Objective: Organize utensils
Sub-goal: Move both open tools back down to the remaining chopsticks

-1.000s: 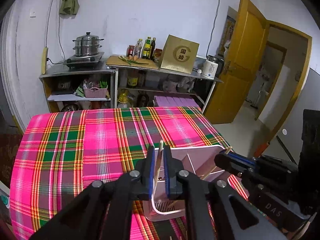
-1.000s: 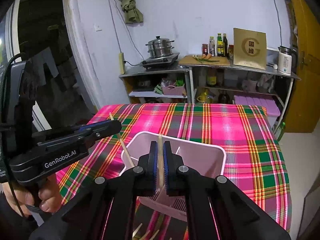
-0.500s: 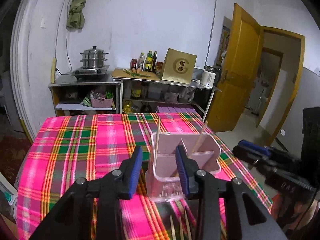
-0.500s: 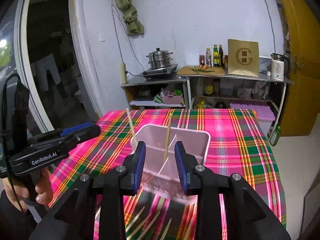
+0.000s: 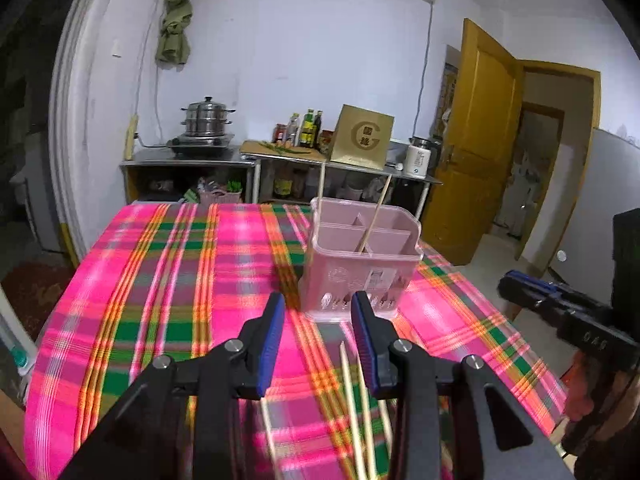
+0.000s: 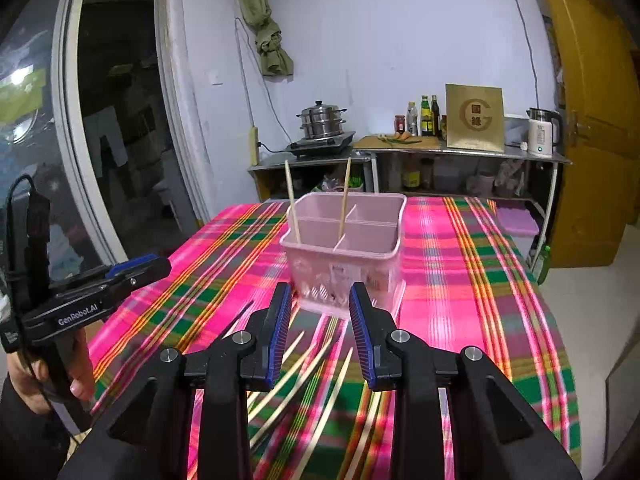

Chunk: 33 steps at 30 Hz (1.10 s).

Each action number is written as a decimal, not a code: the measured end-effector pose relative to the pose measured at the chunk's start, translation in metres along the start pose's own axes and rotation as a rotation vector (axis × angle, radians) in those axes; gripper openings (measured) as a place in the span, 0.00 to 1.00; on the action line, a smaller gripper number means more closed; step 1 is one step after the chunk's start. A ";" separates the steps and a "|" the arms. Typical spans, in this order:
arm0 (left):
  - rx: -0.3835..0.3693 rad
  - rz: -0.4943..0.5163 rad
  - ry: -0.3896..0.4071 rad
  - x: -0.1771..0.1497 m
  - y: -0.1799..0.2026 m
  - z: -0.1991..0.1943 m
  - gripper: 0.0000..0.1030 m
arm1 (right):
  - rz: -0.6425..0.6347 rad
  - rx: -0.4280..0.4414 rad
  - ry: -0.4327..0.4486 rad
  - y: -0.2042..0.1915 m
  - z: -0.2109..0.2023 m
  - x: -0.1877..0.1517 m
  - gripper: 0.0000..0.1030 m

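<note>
Left gripper: jaws apart, empty, just opened.
Loose chopsticks: on the plaid cloth under both grippers, long axes running away toward the holder.
Pink utensil holder: ahead, two chopsticks standing inside.
Right gripper: jaws apart, empty, just opened; seemingly nearer the scattered sticks.

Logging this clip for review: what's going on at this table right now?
A person with a gripper in each hand is sorting chopsticks into a pink holder on a plaid tablecloth. Two chopsticks already stand in it. The left gripper and right gripper are both open and empty, hanging over the loose chopsticks lying in front of the holder.
</note>
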<state>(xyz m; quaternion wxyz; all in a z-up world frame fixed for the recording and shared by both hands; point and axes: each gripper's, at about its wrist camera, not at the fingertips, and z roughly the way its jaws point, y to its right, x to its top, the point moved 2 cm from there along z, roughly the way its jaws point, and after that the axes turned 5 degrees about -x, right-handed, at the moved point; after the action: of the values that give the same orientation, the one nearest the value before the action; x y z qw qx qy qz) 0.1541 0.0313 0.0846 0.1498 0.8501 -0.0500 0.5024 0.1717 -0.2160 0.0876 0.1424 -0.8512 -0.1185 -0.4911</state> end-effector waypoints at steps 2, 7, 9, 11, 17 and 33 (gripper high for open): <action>0.013 0.001 -0.008 -0.013 -0.001 -0.007 0.35 | -0.009 -0.003 0.004 -0.001 -0.007 -0.011 0.30; 0.020 -0.013 -0.044 -0.041 -0.003 -0.018 0.35 | 0.000 -0.016 -0.020 -0.004 -0.016 -0.039 0.30; 0.026 -0.017 -0.063 -0.050 -0.004 -0.020 0.35 | 0.010 -0.011 -0.032 -0.005 -0.019 -0.049 0.30; 0.026 -0.023 -0.076 -0.060 -0.003 -0.023 0.35 | 0.015 -0.018 -0.041 -0.005 -0.022 -0.057 0.30; 0.019 -0.039 -0.096 -0.078 -0.004 -0.024 0.35 | 0.033 -0.027 -0.072 -0.003 -0.023 -0.075 0.30; 0.038 -0.036 -0.206 -0.081 -0.015 0.020 0.34 | 0.023 -0.048 -0.153 0.000 0.013 -0.084 0.25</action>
<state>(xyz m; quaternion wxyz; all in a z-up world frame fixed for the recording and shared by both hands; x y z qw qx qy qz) 0.1349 0.0340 0.0023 0.1366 0.9006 -0.0404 0.4106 0.1412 -0.2171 0.0087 0.1182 -0.8906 -0.1074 -0.4258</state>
